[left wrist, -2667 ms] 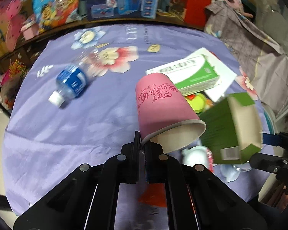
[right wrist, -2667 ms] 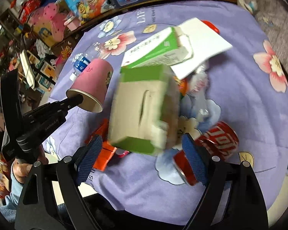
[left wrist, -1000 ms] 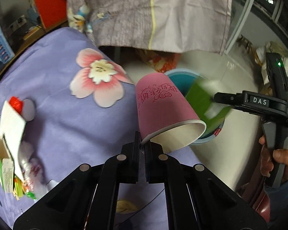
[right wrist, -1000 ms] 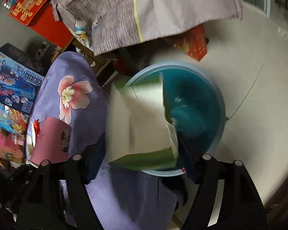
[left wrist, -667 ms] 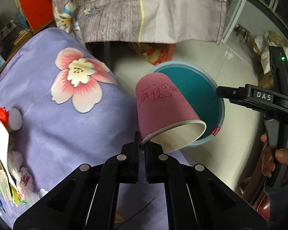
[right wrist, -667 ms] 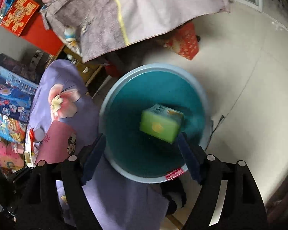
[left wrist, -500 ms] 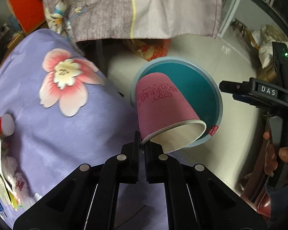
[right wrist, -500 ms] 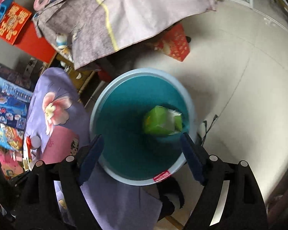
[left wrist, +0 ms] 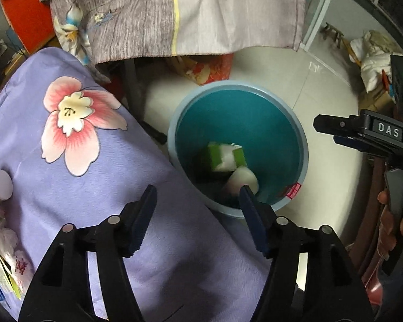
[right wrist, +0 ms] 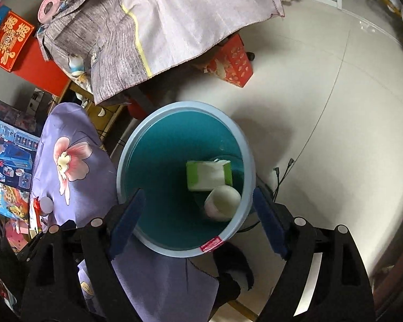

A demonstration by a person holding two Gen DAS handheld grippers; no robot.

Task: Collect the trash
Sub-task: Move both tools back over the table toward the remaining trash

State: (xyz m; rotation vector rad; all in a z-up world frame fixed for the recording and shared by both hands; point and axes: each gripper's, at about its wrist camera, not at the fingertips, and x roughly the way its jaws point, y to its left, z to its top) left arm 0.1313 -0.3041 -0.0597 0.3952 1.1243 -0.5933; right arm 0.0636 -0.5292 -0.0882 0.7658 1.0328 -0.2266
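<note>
A round blue bin (left wrist: 301,145) stands on the floor beside the table; it also shows in the right wrist view (right wrist: 174,107). Inside it lie a green and white carton (left wrist: 224,155) (right wrist: 208,174) and a pink paper cup (left wrist: 241,181) (right wrist: 222,201) with its white inside showing. My left gripper (left wrist: 196,209) is open and empty above the table edge next to the bin. My right gripper (right wrist: 198,214) is open and empty right above the bin, and its body shows in the left wrist view (left wrist: 362,134).
The table has a purple flowered cloth (left wrist: 80,161) (right wrist: 67,166). Leftover trash (left wrist: 0,255) lies at the far left edge. A grey cloth (left wrist: 174,13) hangs over furniture behind the bin, with a red patterned box (right wrist: 231,64) under it. The pale tiled floor (right wrist: 335,107) lies to the right.
My right gripper let go of the green carton, which fell into the bin. My left gripper then opened and the pink cup dropped into the bin beside the carton.
</note>
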